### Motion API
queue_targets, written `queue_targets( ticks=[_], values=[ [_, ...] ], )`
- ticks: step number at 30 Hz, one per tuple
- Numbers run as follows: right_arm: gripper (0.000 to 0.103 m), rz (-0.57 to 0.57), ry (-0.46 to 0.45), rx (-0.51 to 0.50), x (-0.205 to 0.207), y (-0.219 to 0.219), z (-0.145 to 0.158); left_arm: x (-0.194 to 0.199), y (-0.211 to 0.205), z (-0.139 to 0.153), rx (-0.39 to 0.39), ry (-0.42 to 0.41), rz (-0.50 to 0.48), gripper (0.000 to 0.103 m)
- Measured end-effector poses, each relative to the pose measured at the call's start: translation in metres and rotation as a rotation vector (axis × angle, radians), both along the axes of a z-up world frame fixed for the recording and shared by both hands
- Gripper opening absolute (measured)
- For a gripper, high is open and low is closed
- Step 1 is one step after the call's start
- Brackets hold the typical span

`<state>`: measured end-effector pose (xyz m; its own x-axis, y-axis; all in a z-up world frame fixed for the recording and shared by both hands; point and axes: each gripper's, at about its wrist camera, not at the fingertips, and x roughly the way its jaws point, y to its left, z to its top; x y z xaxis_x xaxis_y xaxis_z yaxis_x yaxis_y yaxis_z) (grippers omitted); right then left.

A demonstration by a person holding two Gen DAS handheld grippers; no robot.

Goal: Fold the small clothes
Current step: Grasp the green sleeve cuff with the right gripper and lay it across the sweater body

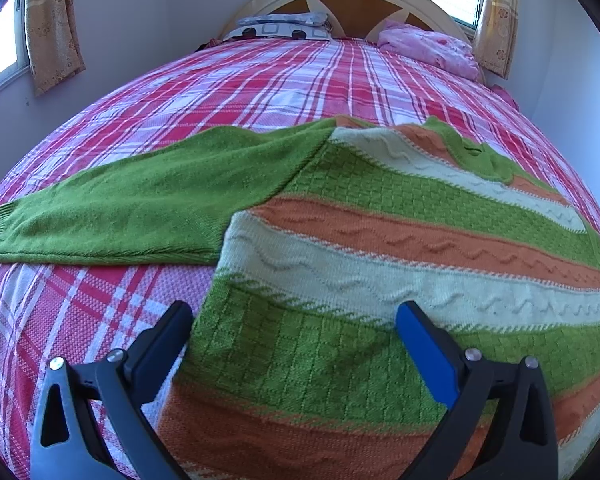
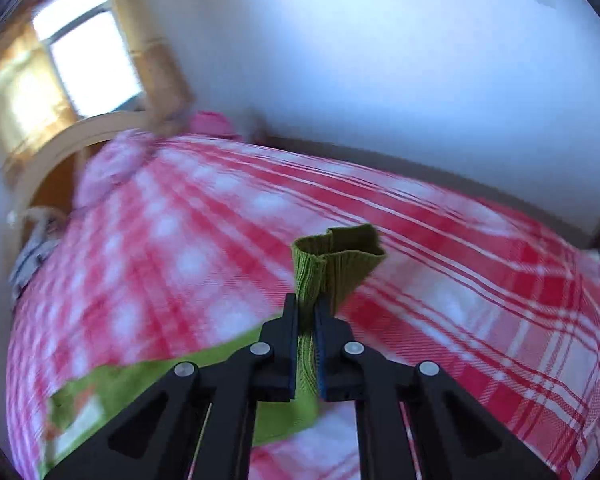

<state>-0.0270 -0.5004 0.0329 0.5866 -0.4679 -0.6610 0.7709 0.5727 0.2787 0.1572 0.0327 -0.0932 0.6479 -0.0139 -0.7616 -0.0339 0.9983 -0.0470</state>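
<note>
Now folding a sleeve: right gripper [image 2: 307, 308] clamped on green cuff [image 2: 336, 258], left gripper [image 1: 296, 320] spread over sweater [image 1: 380, 240]; next, toward nine o'clock.

My left wrist camera sits close above the striped sweater [image 1: 380, 248], looking down along its gripper [image 1: 296, 316] and up the length of the bed [image 1: 260, 80] toward the headboard [image 1: 352, 4]. My right wrist camera looks past its gripper [image 2: 308, 308] across the same plaid bed toward the side wall [image 2: 380, 60], headboard at its left edge. Both views share the sweater, bedspread and curtained window corner.
</note>
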Motion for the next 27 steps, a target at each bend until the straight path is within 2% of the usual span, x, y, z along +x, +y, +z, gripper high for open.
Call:
queue_targets(
  ticks=[2, 6, 11, 14, 18, 20, 24, 27],
  values=[
    [0.007, 0.107, -0.017, -0.014, 0.024, 0.036, 0.022, -0.001, 0.000, 0.000, -0.006, -0.003, 0.000, 0.103],
    [0.007, 0.327, -0.054, -0.020, 0.077, 0.121, 0.047, -0.002, 0.002, 0.001, -0.019, -0.012, -0.002, 0.103],
    [0.007, 0.604, -0.109, 0.065, 0.146, 0.232, 0.044, -0.004, 0.007, 0.002, -0.055, -0.029, -0.005, 0.103],
    [0.007, 0.755, -0.109, 0.125, 0.193, 0.303, 0.021, -0.005, 0.008, 0.002, -0.070, -0.040, -0.005, 0.103],
    [0.007, 0.890, -0.074, 0.213, 0.238, 0.372, -0.022, -0.006, 0.010, 0.003, -0.094, -0.052, -0.003, 0.103],
    [0.007, 0.937, -0.050, 0.261, 0.253, 0.393, -0.048, -0.006, 0.010, 0.003, -0.099, -0.055, -0.004, 0.103],
    [0.007, 1.060, -0.030, 0.421, 0.274, 0.415, -0.100, -0.007, 0.012, 0.003, -0.115, -0.062, -0.005, 0.103],
    [0.010, 1.117, 0.059, 0.516, 0.283, 0.427, -0.127, -0.007, 0.014, 0.002, -0.125, -0.067, -0.005, 0.103]
  ],
)
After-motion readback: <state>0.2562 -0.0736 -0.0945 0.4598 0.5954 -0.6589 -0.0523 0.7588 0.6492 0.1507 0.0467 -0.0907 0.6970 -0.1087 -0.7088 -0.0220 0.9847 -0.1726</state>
